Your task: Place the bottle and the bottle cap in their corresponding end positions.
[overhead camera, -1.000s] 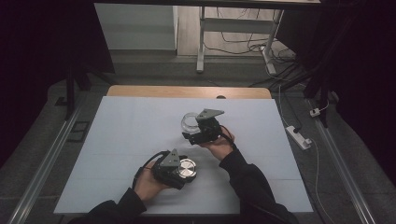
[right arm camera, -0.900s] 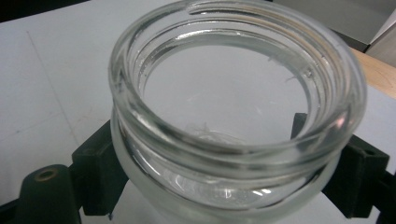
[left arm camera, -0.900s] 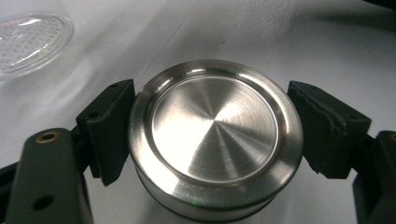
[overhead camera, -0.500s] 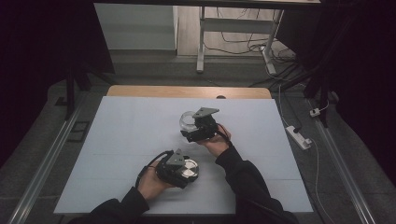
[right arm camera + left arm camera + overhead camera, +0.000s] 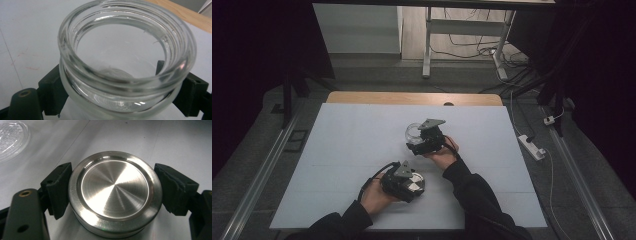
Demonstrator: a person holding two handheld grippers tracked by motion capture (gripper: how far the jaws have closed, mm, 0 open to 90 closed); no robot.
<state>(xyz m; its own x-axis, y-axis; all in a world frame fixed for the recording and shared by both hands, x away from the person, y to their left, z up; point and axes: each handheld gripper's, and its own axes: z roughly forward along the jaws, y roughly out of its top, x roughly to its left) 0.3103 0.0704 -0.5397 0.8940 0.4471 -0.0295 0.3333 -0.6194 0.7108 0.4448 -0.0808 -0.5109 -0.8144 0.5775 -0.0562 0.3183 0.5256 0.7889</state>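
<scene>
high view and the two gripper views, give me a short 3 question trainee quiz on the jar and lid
1. True or false: the metal lid is screwed onto the glass jar.
2. What does the right tool hold? A) the glass jar B) the metal lid C) a cable
3. Fill in: the left tool is shut on the ____.

Key: 1 false, the lid sits apart from the jar, on the white table. 2 A. 3 metal lid.

Lid (image 5: pixel 414 184) on table (image 5: pixel 342 150) near front, jar (image 5: pixel 413 132) behind it, slightly right.
</scene>
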